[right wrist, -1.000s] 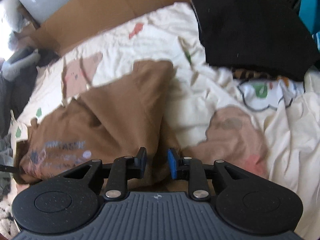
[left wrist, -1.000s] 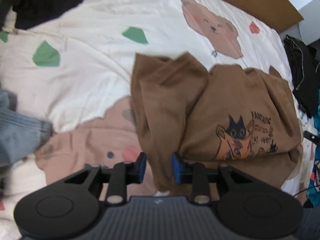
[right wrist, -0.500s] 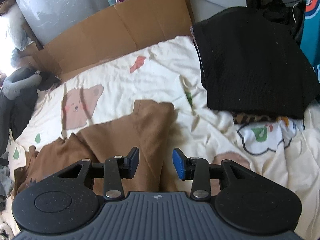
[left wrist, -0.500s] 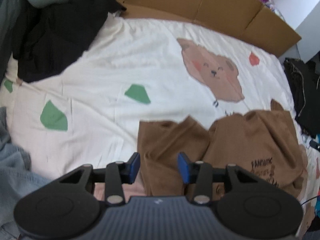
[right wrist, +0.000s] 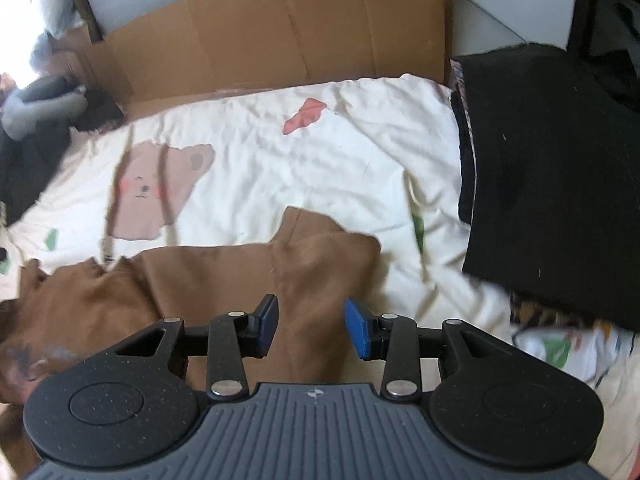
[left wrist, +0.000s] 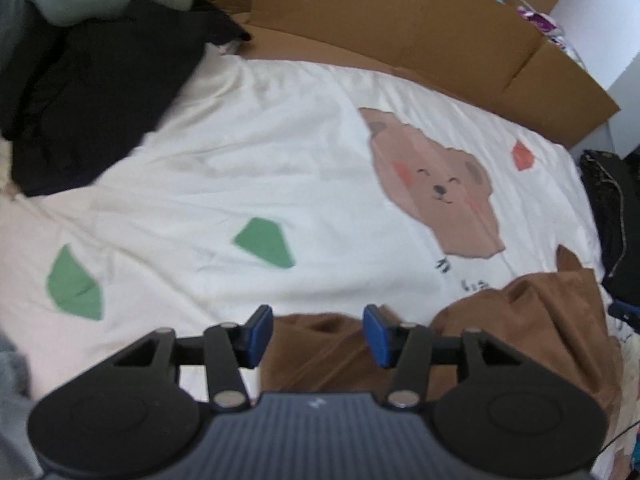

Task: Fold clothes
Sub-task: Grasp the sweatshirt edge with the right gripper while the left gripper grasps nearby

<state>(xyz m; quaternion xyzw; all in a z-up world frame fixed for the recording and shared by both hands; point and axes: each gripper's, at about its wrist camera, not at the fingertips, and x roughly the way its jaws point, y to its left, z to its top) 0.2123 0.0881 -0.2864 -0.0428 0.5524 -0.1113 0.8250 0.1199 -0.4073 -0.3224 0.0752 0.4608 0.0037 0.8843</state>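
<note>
A bed under a cream quilt [left wrist: 248,168] printed with bears and green patches fills both views, flattened cardboard [right wrist: 280,32] propped along its far edge and dark clothes [left wrist: 92,92] heaped at ten o'clock. The brown shirt [right wrist: 224,280] lies crumpled at the near edge, its lower part hidden behind both tools, its print a blur. The left tongs [left wrist: 318,336] are opening, nothing pinched; the right tongs [right wrist: 312,326] stand partly open above the cloth, gripping nothing.

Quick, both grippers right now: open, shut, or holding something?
Left gripper: jaws opening, pads clear of the brown shirt, holding nothing.
Right gripper: open, holding nothing.
</note>
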